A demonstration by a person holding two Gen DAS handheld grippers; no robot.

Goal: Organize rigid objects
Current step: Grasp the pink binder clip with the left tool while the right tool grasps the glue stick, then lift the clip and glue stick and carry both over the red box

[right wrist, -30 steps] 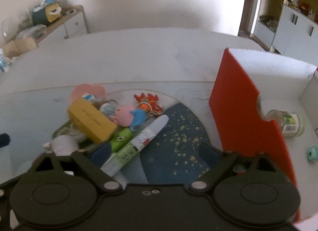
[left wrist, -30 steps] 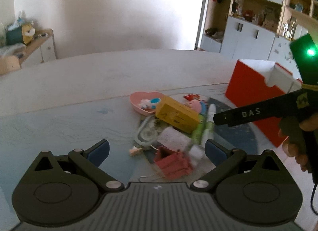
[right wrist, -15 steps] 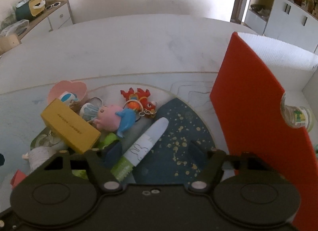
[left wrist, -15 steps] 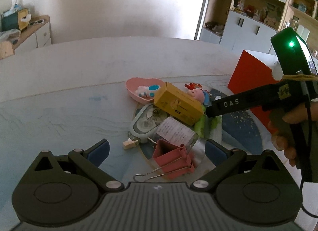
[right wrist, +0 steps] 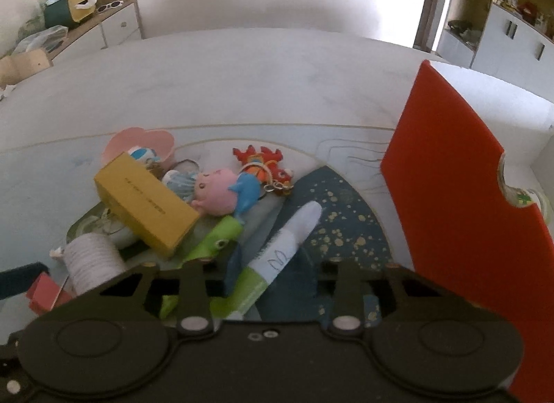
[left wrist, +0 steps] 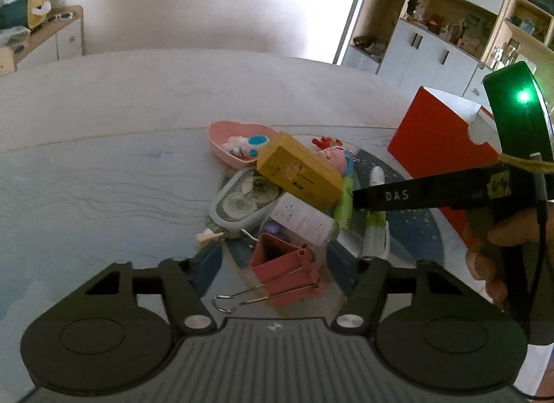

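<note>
At the desk's near edge, the left gripper (left wrist: 275,261), jaws just narrowing, brackets the pink binder clip (left wrist: 284,273), seemingly not yet pinching; the right gripper (right wrist: 268,276), jaws closing, clasps the white-green marker (right wrist: 277,257). Next: lift toward the red bin (right wrist: 460,216).

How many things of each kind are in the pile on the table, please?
Stationery: 3 (pink binder clip, correction tape, marker)
Toy figures: 3 (pig doll, red keychain, small white toy)
Containers: 2 (yellow box, pink dish)
Unidentified: 2 (green item, white roll)
Total: 10
</note>
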